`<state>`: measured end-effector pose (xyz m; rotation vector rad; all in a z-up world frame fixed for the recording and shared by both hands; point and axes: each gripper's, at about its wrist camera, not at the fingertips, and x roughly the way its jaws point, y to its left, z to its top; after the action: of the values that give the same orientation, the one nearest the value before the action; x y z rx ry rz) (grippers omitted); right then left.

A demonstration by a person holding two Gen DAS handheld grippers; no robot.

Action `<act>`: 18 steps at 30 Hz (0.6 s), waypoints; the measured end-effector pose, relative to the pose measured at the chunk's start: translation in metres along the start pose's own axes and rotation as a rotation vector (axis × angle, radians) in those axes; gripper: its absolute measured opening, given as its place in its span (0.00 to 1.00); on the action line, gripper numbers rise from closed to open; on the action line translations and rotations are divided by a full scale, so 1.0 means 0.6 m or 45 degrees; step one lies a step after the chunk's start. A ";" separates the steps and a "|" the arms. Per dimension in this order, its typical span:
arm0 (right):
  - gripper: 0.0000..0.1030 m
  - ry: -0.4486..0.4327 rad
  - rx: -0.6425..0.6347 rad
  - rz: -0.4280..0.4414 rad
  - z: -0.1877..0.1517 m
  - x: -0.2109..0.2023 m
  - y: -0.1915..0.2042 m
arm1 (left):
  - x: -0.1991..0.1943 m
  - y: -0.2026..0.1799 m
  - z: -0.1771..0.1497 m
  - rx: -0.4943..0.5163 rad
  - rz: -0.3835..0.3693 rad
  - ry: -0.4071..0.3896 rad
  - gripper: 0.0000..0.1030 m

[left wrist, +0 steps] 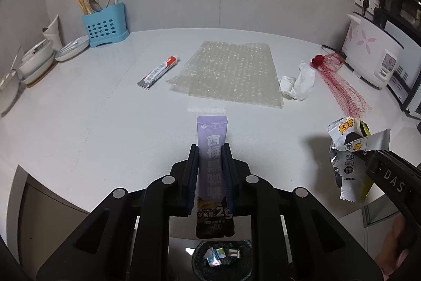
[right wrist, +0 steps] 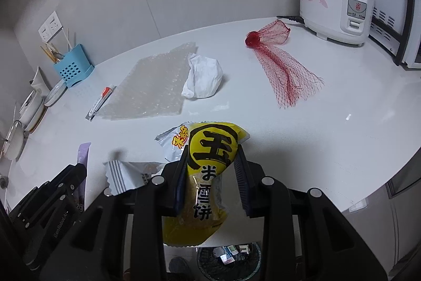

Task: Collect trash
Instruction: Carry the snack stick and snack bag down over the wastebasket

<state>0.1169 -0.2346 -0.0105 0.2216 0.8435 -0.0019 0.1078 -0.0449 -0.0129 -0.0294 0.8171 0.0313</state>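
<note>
My left gripper point(left wrist: 210, 149) is shut on a purple coffee sachet point(left wrist: 212, 138) that stands up between its pads, above the counter's front edge. My right gripper point(right wrist: 211, 152) is shut on a yellow and silver snack wrapper point(right wrist: 208, 149); the same wrapper point(left wrist: 350, 146) hangs at the right of the left wrist view. On the white counter point(left wrist: 92, 109) lie a sheet of bubble wrap point(left wrist: 229, 73), a toothpaste tube point(left wrist: 158, 71), a crumpled white tissue point(left wrist: 300, 82) and a red mesh net point(left wrist: 339, 80). Below the counter edge a dark bin point(right wrist: 229, 260) holds some scraps.
A blue utensil holder point(left wrist: 105, 25) and stacked bowls point(left wrist: 39, 57) stand at the back left. A white rice cooker point(right wrist: 339, 4) sits at the back right beside a black shelf point(right wrist: 410, 4). A hand point(left wrist: 394, 246) shows at the lower right.
</note>
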 end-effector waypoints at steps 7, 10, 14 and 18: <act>0.30 -0.060 -0.013 0.011 -0.021 -0.048 -0.006 | -0.044 0.003 -0.021 -0.003 -0.017 -0.040 0.17; 0.30 -0.098 -0.028 0.020 -0.036 -0.072 -0.008 | -0.067 0.005 -0.036 -0.004 -0.041 -0.066 0.17; 0.30 -0.153 -0.048 0.038 -0.064 -0.108 -0.009 | -0.105 0.012 -0.064 -0.021 -0.081 -0.113 0.17; 0.30 -0.201 -0.062 0.063 -0.096 -0.140 -0.011 | -0.145 0.013 -0.097 -0.021 -0.115 -0.161 0.17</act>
<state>0.0178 -0.2371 0.0134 0.1940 0.6797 0.0466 0.0055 -0.0410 0.0107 -0.0792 0.6883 -0.0451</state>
